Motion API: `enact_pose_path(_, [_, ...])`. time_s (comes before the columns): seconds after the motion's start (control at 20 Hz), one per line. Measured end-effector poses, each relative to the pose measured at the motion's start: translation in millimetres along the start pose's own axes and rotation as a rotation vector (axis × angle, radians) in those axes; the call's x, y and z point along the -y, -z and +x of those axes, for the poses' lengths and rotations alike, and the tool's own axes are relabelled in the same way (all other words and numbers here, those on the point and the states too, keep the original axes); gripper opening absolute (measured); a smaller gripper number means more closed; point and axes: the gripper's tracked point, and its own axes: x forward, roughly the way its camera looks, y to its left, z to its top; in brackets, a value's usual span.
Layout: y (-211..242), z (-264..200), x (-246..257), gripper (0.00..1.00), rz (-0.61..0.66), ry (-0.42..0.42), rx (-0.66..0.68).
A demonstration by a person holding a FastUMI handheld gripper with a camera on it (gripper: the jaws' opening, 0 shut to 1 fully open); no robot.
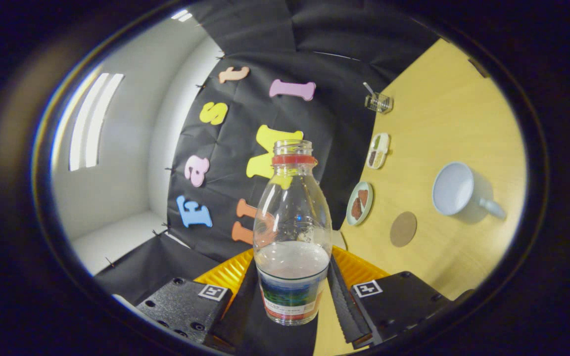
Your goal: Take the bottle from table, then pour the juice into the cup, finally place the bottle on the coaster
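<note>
Gripper view: gripper (292,289) closed on uncapped bottle (292,232), both fingers pressing its labelled base; lifted and tilted, well apart from cup (453,189) and coaster (403,229) on table (443,118). Risk: spill short of cup, through early tipping. Label print too small to read.

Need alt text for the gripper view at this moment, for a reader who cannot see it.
The gripper is shut on a clear, uncapped bottle, partly filled with liquid, held between its two fingers and tipped relative to the wooden table. On the table beyond sit a white cup, a round coaster, small food dishes and a glass container.
</note>
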Motion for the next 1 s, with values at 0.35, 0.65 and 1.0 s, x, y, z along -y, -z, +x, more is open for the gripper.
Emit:
enact_pose_path(0.35, [13.2,-24.9,20.7,0.78,-0.669,0.062,-0.036])
enact_pose_path(0.65, [49.7,-21.0,26.0,0.78,-0.891,0.057,-0.170])
enact_pose_path(1.0, [56.3,4.8,4.7,0.79,-1.003,0.064,-0.122])
